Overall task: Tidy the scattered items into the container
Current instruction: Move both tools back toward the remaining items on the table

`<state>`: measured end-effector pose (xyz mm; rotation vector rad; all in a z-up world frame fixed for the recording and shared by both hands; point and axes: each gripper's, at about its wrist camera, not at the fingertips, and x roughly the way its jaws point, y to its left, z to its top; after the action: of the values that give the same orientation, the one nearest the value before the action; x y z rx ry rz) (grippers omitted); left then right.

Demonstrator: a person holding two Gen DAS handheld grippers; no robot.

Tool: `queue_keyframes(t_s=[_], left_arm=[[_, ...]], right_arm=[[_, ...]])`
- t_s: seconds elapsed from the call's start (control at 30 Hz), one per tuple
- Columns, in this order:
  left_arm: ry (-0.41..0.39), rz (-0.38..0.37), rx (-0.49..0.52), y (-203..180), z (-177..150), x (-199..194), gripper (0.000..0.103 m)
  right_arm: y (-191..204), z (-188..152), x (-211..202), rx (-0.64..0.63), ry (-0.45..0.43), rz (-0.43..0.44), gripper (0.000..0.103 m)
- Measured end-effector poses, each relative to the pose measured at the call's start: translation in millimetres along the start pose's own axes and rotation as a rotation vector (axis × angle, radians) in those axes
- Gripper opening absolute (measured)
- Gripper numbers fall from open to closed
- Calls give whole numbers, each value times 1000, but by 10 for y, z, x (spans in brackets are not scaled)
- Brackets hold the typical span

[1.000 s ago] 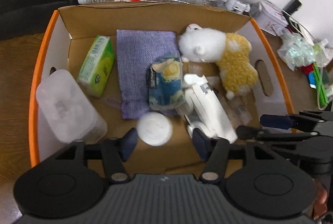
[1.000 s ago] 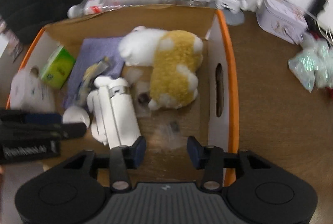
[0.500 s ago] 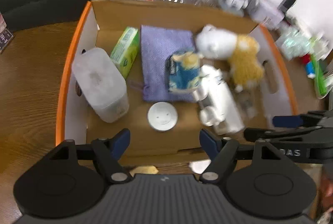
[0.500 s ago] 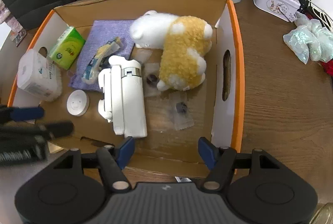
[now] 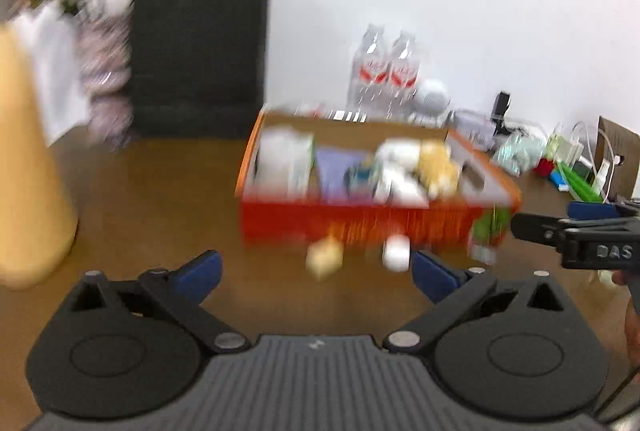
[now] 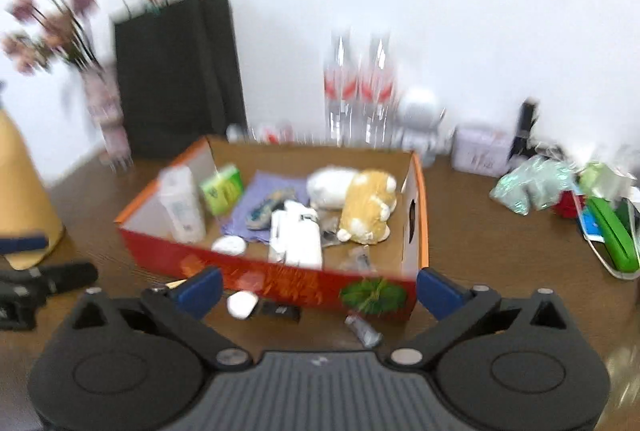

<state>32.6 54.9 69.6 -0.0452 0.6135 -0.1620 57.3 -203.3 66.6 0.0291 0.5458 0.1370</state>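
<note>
The orange cardboard box (image 6: 420, 199) (image 5: 360, 223) stands on the brown table and holds a plush toy (image 6: 370, 205), a white folded device (image 6: 298, 237), a purple cloth (image 6: 266, 193), a green pack (image 6: 222, 189), a clear tub (image 6: 182, 205) and a white disc (image 6: 229, 245). On the table before the box lie a small white item (image 6: 241, 304) (image 5: 396, 251), a dark flat item (image 6: 278, 310), a grey tube (image 6: 364, 331) and a blurred yellowish item (image 5: 325, 257). My left gripper (image 5: 316, 273) and my right gripper (image 6: 318, 287) are both open and empty, near the box's front.
A yellow vase (image 5: 28, 167) stands at the left, a black bag (image 6: 176, 75) and flowers (image 6: 48, 7) behind. Water bottles (image 6: 358, 87), a white speaker (image 6: 420, 123), a tin (image 6: 480, 153) and cluttered bags (image 6: 532, 187) lie at the back right. Both views are blurred.
Both grippers have pulled back and tilted up from over the box to low in front of it. Both have opened wider. The white disc now lies in the box.
</note>
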Motion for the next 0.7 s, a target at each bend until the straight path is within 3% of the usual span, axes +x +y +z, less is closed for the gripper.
queue_keyframes(t_s=[0.07, 0.13, 0.2, 0.3, 0.4, 0.53, 0.7], left_arm=[[58, 79, -64, 9, -285, 10, 103], [122, 70, -106, -9, -450, 40, 103], [145, 46, -91, -48, -524, 44, 103], [133, 105, -49, -136, -567, 13, 103], [145, 78, -12, -213, -612, 33, 103], [136, 108, 32, -304, -746, 10, 103], [93, 101, 52, -321, -858, -21, 103]], right_arm=[[49, -412, -78, 24, 5, 16, 103], [112, -686, -51, 59, 104, -9, 103], [154, -843, -45, 72, 150, -18, 103], [203, -962, -106, 71, 163, -44, 103], [304, -1027, -160, 20, 161, -81, 103], [376, -1093, -223, -50, 146, -98, 103], [299, -1118, -233, 0, 159, -75, 103]])
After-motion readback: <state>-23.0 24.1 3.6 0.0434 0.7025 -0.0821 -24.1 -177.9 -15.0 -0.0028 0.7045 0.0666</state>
